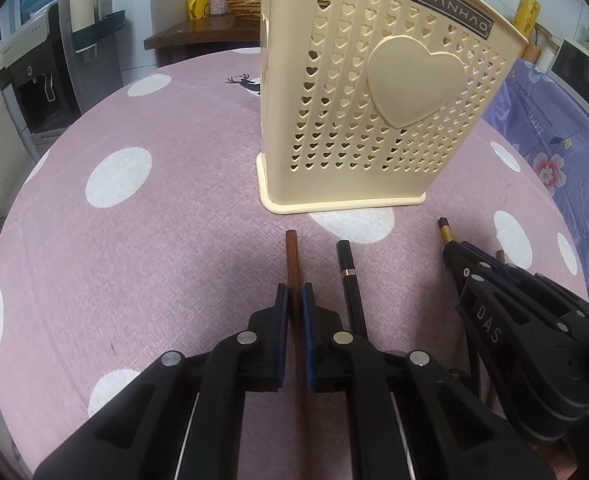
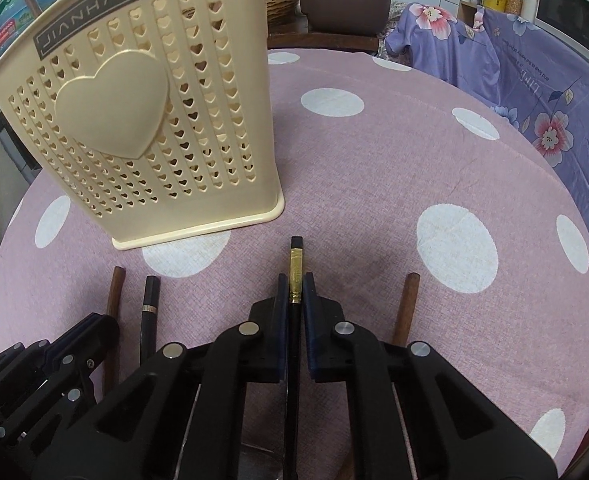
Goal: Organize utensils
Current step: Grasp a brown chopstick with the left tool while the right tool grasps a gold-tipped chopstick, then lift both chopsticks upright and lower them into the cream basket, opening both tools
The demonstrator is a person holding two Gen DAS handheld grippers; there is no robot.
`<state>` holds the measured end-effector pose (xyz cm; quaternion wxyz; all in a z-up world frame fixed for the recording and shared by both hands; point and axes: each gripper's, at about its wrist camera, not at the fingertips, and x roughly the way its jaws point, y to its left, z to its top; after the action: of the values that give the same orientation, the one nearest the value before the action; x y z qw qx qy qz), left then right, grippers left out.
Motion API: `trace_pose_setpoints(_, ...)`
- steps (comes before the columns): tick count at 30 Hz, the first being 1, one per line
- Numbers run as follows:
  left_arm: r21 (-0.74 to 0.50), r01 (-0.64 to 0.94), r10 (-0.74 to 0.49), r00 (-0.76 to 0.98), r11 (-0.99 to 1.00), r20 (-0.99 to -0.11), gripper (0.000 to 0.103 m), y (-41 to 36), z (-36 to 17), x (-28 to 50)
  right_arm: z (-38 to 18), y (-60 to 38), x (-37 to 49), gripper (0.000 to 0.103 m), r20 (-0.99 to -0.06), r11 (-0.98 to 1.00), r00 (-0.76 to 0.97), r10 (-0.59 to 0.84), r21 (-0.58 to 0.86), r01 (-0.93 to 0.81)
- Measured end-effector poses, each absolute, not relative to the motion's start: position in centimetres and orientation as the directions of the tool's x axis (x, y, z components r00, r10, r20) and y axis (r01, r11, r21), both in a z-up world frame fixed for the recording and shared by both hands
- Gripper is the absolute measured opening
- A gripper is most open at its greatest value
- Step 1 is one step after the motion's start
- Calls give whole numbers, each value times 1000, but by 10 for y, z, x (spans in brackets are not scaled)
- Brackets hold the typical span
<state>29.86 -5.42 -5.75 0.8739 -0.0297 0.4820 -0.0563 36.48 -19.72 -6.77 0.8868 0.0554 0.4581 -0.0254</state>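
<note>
A round counter (image 1: 142,240) under a mauve cloth with large white dots fills both views, with kitchen clutter and a floral purple cloth (image 2: 534,92) behind. On the far side of the counter stands a cream plastic utensil holder (image 1: 374,92), upright, pierced with small heart holes and bearing one big raised heart.

Four chopsticks lie on the near part of the counter, ends toward the holder. The left gripper (image 1: 294,300) has its jaws clenched on a brown wooden chopstick (image 1: 292,256). Just right of it lies a black chopstick with a thin gold ring (image 1: 348,276), ungripped. Further right, the right gripper (image 2: 294,292) grasps a black chopstick with a broad gold band (image 2: 295,264). A second brown wooden chopstick (image 2: 406,304) lies to its right.
</note>
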Motion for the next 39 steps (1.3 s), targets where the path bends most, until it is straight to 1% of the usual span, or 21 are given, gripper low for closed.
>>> trace_pose_setpoints(3,-121,64,-136,525,991,-840,8,-53,-58,300,-67,-201,364,8,-814,989,580,39,116,96)
trace_pose_setpoints(5,-154,58,-161,520,986,-839,8,-48,-57,301,-65,-205,362,8,-806,985,588,65,145,90)
trace_pose_setpoints(7,-188,51,-186,524,981,-831,7,-43,-56,300,-60,-211,357,8,-785,973,604,136,221,68)
trace_pose_setpoints(10,-231,58,-224,553,971,-803,7,-37,-45,292,-46,-220,345,8,-738,957,643,205,290,28)
trace_pose_setpoints(15,-273,91,-265,650,958,-712,7,-20,-1,262,-9,-232,309,8,-640,951,727,250,303,-60)
trace_pose_setpoints(20,-294,149,-303,746,944,-594,7,-6,44,217,33,-253,259,8,-522,938,801,293,318,-136)
trace_pose_setpoints(23,-276,185,-311,782,943,-540,7,-3,62,191,52,-264,228,8,-466,938,833,298,305,-165)
trace_pose_setpoints(25,-271,197,-316,794,942,-520,7,-4,67,180,63,-269,208,8,-437,936,845,308,297,-188)
trace_pose_setpoints(30,-294,205,-332,803,934,-494,7,4,72,166,74,-278,180,8,-403,932,857,321,295,-210)
trace_pose_setpoints(39,-302,212,-339,814,929,-471,7,8,80,162,77,-281,177,8,-402,926,852,335,310,-217)
